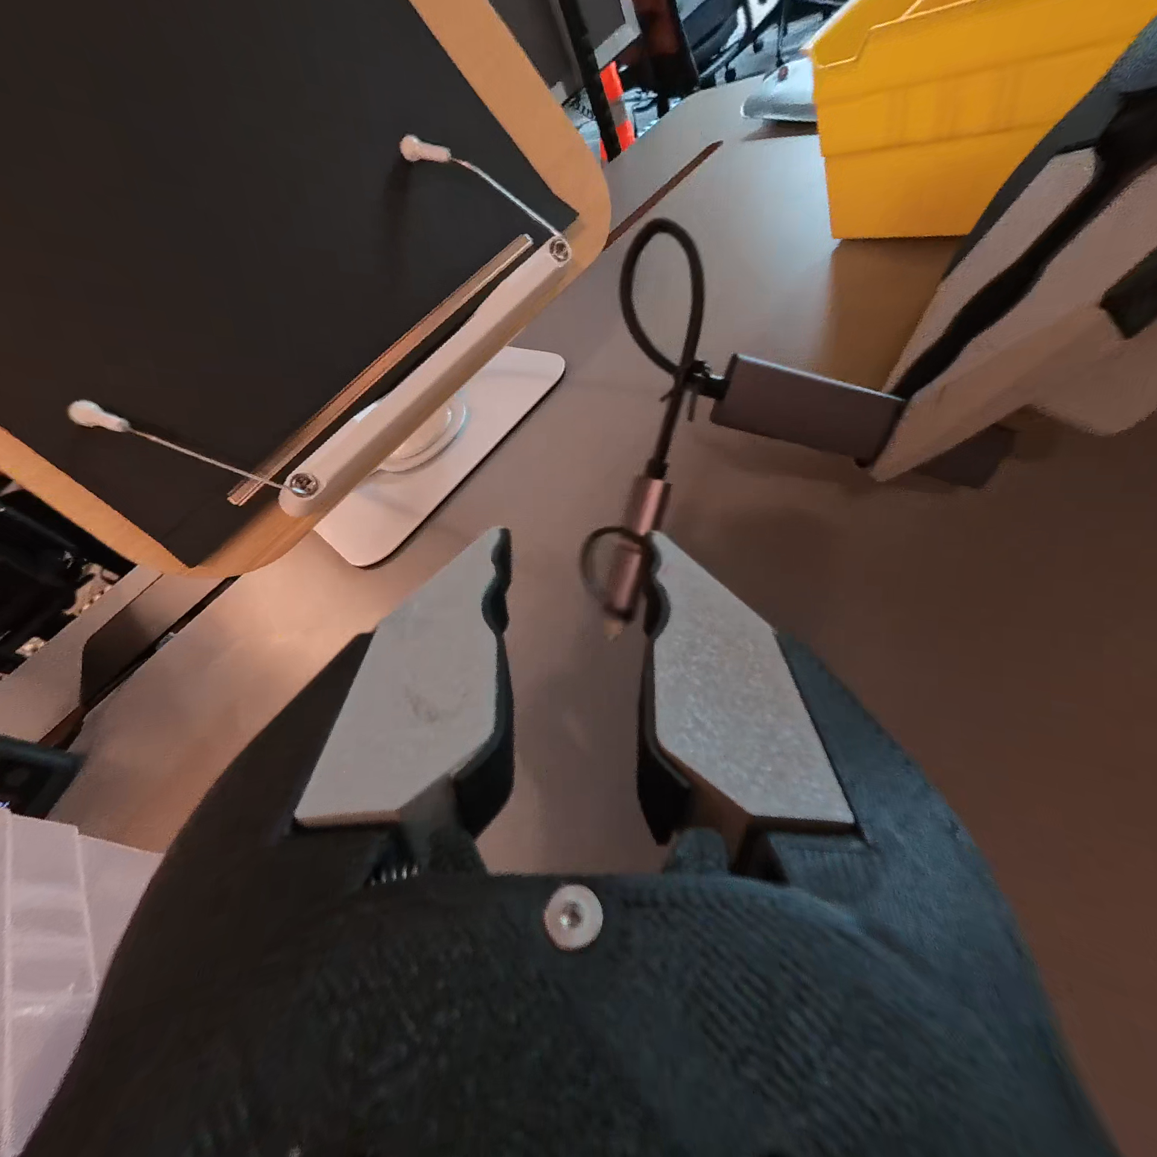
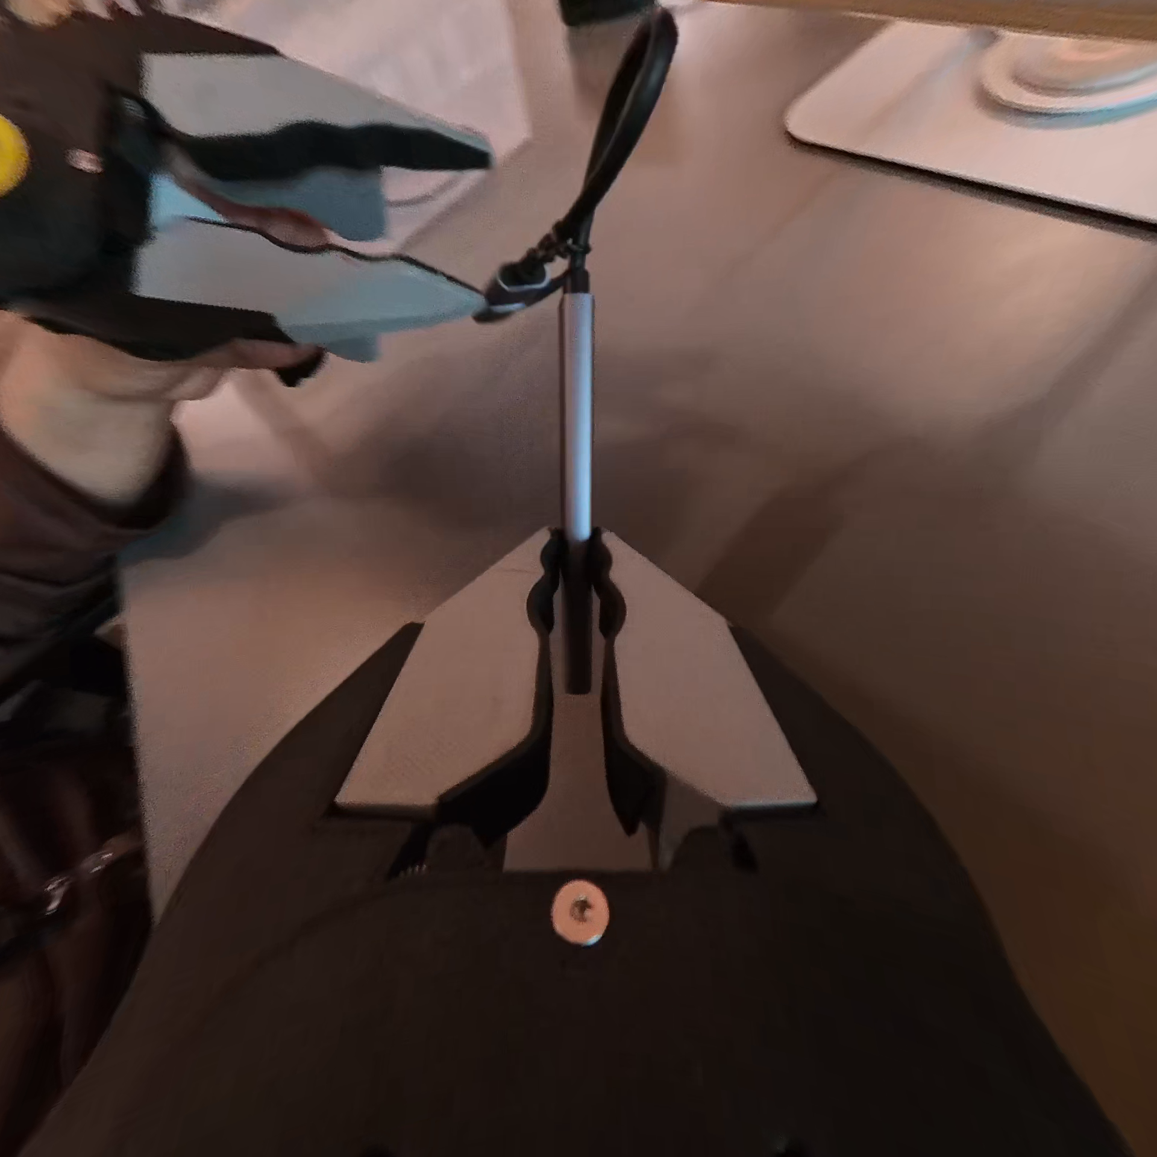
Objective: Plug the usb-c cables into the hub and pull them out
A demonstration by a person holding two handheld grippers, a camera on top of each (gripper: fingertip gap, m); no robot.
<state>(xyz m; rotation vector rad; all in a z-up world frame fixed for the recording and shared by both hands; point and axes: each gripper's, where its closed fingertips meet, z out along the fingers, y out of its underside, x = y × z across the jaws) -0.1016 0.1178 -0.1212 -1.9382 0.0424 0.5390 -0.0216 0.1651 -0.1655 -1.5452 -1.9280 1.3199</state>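
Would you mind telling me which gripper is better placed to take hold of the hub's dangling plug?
Left. The left gripper is open with the plug hanging between its fingers, against one pad. The right gripper is shut on the hub, so it is occupied.

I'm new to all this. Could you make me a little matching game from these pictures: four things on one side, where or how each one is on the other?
Things:
1. hub
2. black cable
3. yellow bin
4. left gripper

States:
A. open, with a plug end beside one finger
B. curled into a loop and tied
C. clamped in the right gripper
D. standing far at the back, untouched

Pairs: 1-C, 2-B, 3-D, 4-A
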